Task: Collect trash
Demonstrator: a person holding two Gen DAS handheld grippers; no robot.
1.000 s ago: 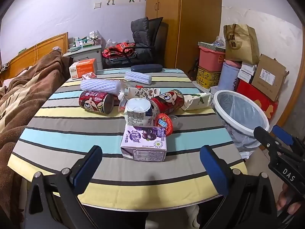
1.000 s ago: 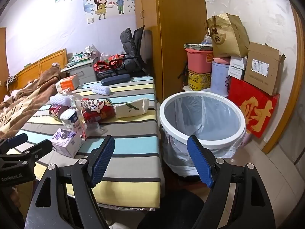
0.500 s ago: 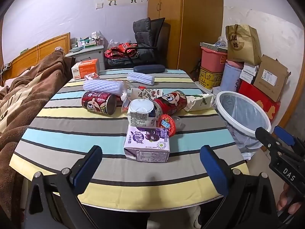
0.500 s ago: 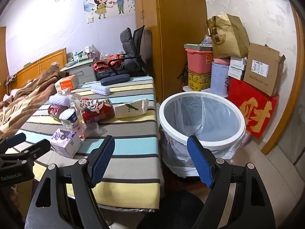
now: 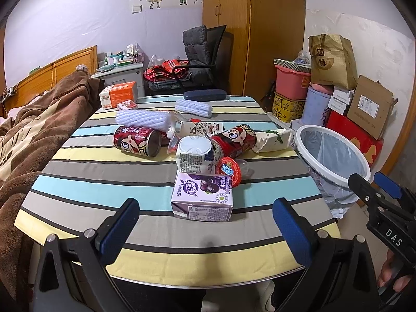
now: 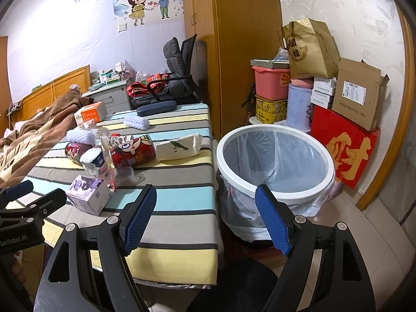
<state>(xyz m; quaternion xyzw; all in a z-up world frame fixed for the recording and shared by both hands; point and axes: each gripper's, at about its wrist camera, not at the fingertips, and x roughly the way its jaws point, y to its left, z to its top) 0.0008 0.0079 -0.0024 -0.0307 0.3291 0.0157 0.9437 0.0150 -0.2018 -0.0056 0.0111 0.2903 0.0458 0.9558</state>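
A: Where is the trash?

B: On the table (image 5: 85,171), which has a cloth with yellow, grey and blue stripes. A purple juice carton (image 5: 202,198) lies nearest, a white cup (image 5: 195,153) just behind it, and two red cans (image 5: 137,140) lie on their sides further back. On the right, beside the table, stands a round white bin (image 6: 275,158) with a thin plastic liner.

A: Any writing?

B: "DAS" is on the right tool (image 6: 205,221).

A: And the tools?

B: The left tool (image 5: 205,222) and the right one are both spread wide and hold nothing.
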